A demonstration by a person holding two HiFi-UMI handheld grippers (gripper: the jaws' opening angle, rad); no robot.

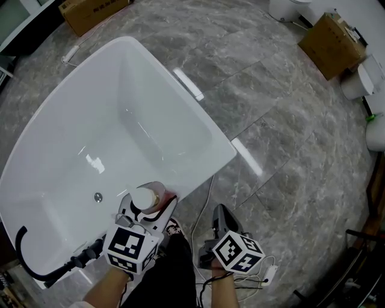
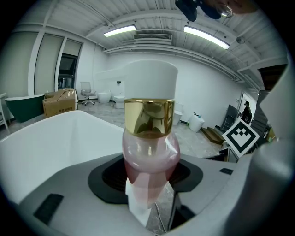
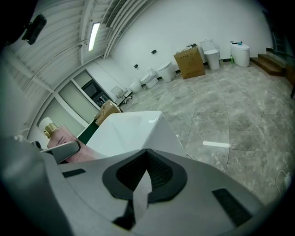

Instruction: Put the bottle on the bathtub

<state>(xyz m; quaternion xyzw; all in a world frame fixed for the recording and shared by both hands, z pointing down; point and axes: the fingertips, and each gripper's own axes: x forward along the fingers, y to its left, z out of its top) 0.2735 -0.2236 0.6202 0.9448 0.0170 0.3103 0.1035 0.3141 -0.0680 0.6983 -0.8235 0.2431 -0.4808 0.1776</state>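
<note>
My left gripper (image 1: 144,213) is shut on a bottle (image 1: 146,198) with a white cap, gold collar and clear pink body. It holds the bottle upright at the near rim of the white bathtub (image 1: 198,120). I cannot tell whether the bottle's base touches the rim. In the left gripper view the bottle (image 2: 150,138) fills the centre between the jaws of the left gripper (image 2: 150,200), with the tub (image 2: 55,138) to its left. My right gripper (image 1: 221,218) hangs over the floor right of the tub. Its jaws are shut on nothing in the right gripper view (image 3: 138,193), where the bottle (image 3: 59,137) shows at the left.
A black faucet (image 1: 24,252) curves over the tub's near left end, and a drain (image 1: 98,197) sits in the basin. A white cable (image 1: 204,201) lies on the grey marble floor. Cardboard boxes (image 1: 334,36) (image 1: 90,12) and white toilets (image 1: 361,78) stand at the far edges.
</note>
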